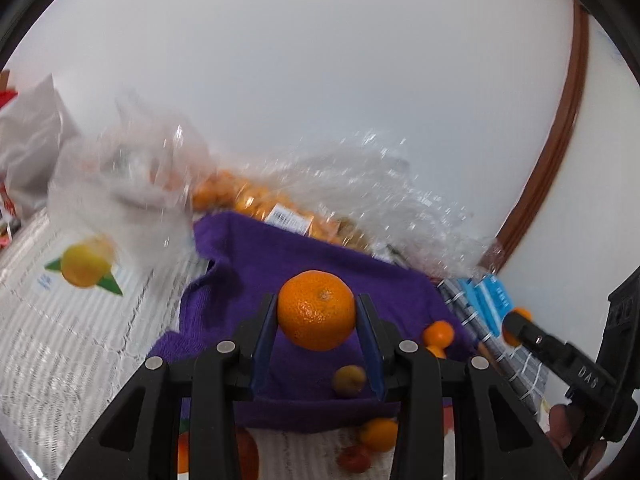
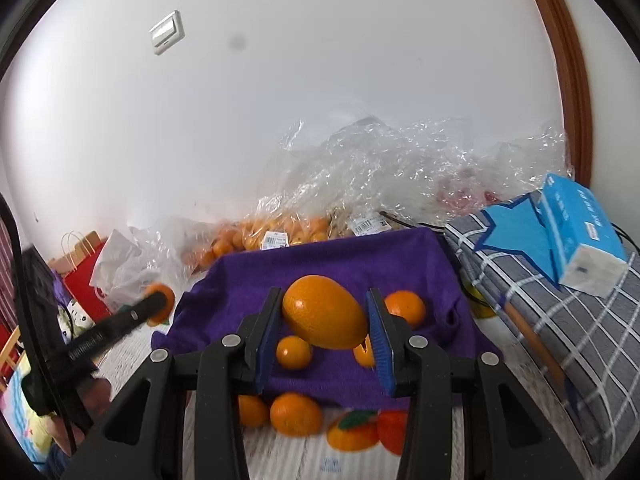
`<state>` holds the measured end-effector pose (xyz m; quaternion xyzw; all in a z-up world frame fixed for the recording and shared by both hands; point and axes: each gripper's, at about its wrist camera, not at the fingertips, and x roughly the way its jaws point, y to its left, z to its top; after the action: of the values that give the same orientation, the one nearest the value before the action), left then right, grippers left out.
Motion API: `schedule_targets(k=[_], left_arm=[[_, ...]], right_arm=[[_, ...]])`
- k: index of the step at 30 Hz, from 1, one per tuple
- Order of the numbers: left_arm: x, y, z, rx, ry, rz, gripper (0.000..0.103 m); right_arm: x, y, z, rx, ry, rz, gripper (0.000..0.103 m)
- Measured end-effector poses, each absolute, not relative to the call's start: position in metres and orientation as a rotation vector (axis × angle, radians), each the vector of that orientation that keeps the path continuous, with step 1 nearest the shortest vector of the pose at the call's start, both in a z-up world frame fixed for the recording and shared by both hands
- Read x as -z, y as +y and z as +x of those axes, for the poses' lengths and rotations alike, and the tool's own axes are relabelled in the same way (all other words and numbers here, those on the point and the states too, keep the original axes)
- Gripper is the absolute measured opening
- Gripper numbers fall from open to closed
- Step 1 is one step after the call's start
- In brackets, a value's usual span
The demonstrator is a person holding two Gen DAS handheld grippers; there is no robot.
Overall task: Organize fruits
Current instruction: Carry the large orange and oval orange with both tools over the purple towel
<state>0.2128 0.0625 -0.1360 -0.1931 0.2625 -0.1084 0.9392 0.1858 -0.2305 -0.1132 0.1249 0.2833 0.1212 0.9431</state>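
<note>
From the left wrist view, a plain white wall fills the upper half of the frame, with a brown wooden frame (image 1: 560,120) curving down the right side. Below it lies a purple towel (image 1: 248,256), soft and napped, spread over a pale printed sheet (image 1: 60,320) that runs to the lower left. Crinkled clear plastic bags (image 1: 360,184) heap along the wall behind, blurred here, so I can only guess at small orange fruit inside. At frame centre the left gripper (image 1: 317,312) has its blue pads clamped on a round mandarin (image 1: 316,310) with dimpled skin, held clear above the towel. Loose fruit sits at lower right.

From the right wrist view, the same white wall carries a light switch (image 2: 167,33) at upper left. A grey checked cushion (image 2: 560,300) lies at right with a blue tissue pack (image 2: 580,232) on it, and a red paper bag (image 2: 84,284) stands at left. In the middle, the right gripper (image 2: 325,320) is closed on a smooth, egg-shaped orange fruit (image 2: 324,316), tilted between the pads above the towel (image 2: 320,252). Small oranges (image 2: 404,306) rest on the cloth beneath.
</note>
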Motion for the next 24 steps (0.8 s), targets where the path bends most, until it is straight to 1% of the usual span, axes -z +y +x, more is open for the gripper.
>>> schedule_targets(k=[3, 8, 11, 24], left_arm=[[0.145, 0.062, 0.217, 0.213, 0.546, -0.365, 0.037], [0.150, 0.053, 0.222, 0.214, 0.558, -0.348, 0.037], [0.151, 0.047, 0.223, 0.220, 0.565, -0.313, 0.037], [0.156, 0.053, 0.232, 0.253, 0.608, -0.359, 0.037]], right_arm=[[0.131, -0.234, 0.191, -0.232, 0.586, 0.276, 0.041], [0.146, -0.236, 0.195, -0.153, 0.617, 0.215, 0.041], [0.153, -0.237, 0.198, -0.148, 0.640, 0.214, 0.041], [0.168, -0.234, 0.206, -0.119, 0.678, 0.213, 0.041]])
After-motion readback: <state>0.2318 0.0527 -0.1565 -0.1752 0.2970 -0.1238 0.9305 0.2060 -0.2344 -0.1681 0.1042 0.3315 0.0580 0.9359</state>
